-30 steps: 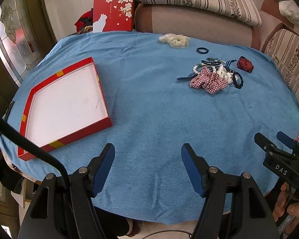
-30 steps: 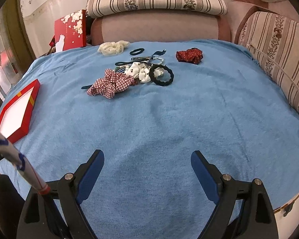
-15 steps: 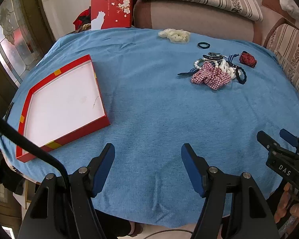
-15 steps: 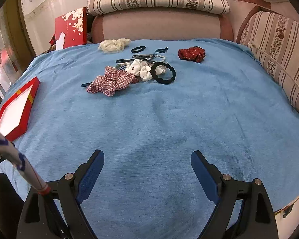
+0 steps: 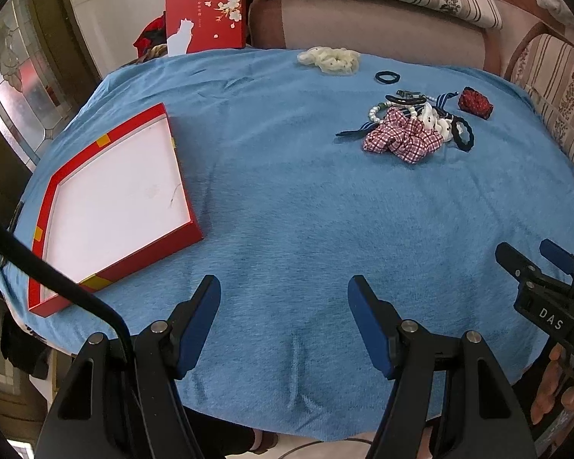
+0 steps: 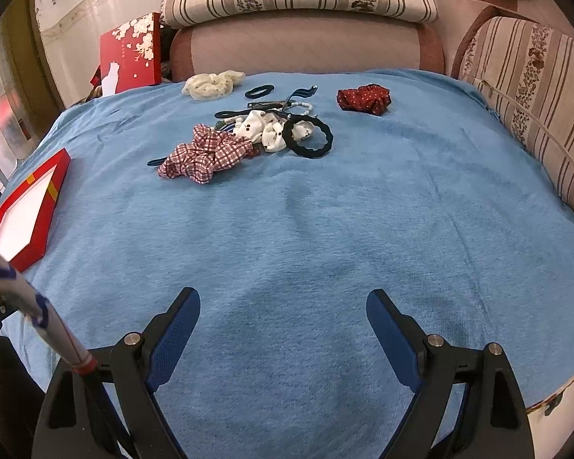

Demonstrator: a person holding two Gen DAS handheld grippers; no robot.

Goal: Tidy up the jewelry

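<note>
Both claws, left claw (image 5: pixel 283 306) and right claw (image 6: pixel 283 319), spread and empty at table's near edge; risk: tangled pile (image 6: pixel 245 135) snags, dragging several pieces toward red tray (image 5: pixel 111 199).

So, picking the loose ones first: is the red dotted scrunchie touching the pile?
Apart. The right wrist view shows bare blue cloth between the red dotted scrunchie and the pile.

A blue towel-like cloth (image 6: pixel 325 229) covers the table. On it, a shallow red tray (image 5: pixel 111 206) lies left of a heap topped by a checked scrunchie (image 6: pixel 206 155); beyond the heap lie a cream scrunchie (image 6: pixel 212 84) and a red dotted scrunchie (image 6: pixel 363 100).
</note>
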